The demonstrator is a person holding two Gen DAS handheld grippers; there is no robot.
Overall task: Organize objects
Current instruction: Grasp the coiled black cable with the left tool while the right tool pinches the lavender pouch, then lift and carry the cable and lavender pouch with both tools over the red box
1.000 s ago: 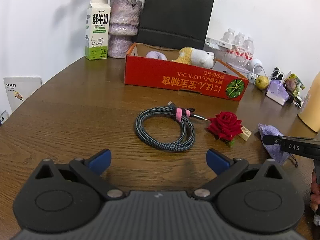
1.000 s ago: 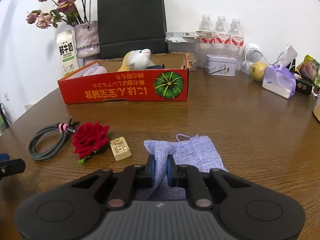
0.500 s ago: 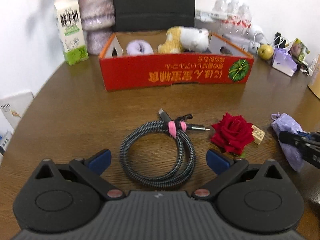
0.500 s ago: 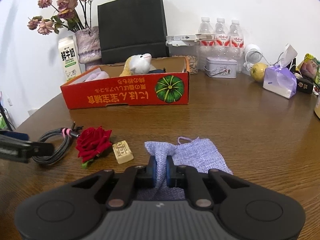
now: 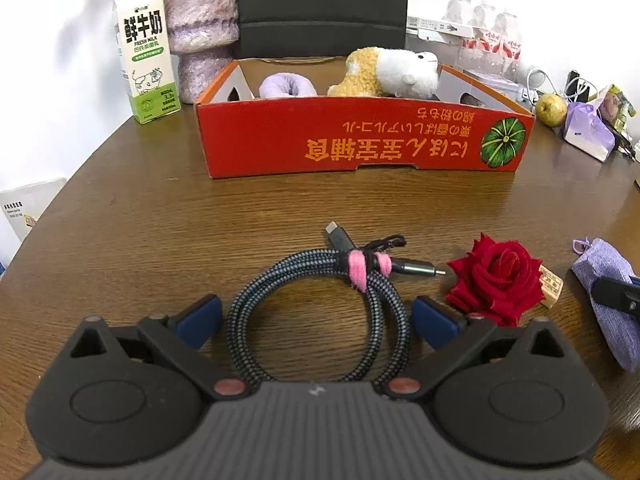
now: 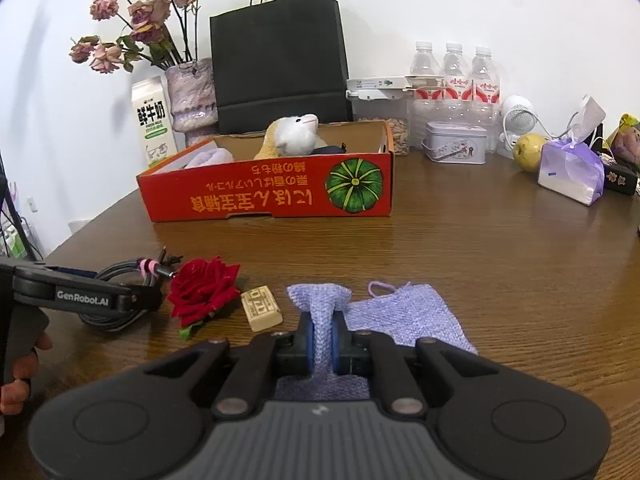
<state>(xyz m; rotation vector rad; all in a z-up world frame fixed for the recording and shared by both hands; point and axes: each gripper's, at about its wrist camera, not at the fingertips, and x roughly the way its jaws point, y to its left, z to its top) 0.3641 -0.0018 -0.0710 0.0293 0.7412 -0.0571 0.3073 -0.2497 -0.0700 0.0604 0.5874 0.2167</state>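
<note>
Left gripper [image 5: 316, 318] spread wide, straddling coiled braided cable [image 5: 320, 312] on table [image 5: 160, 216]; bare wood between cable and red cardboard box [image 5: 360, 136]; right gripper [image 6: 322, 344] clamped on lilac knit pouch [image 6: 400, 312]; rose [image 6: 202, 290], small block [image 6: 261, 309] just left.

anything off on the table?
Nothing spilled or broken. The red box has its print upside down. The pouch is bunched where the right gripper pinches it. The left gripper is open around the cable.
</note>
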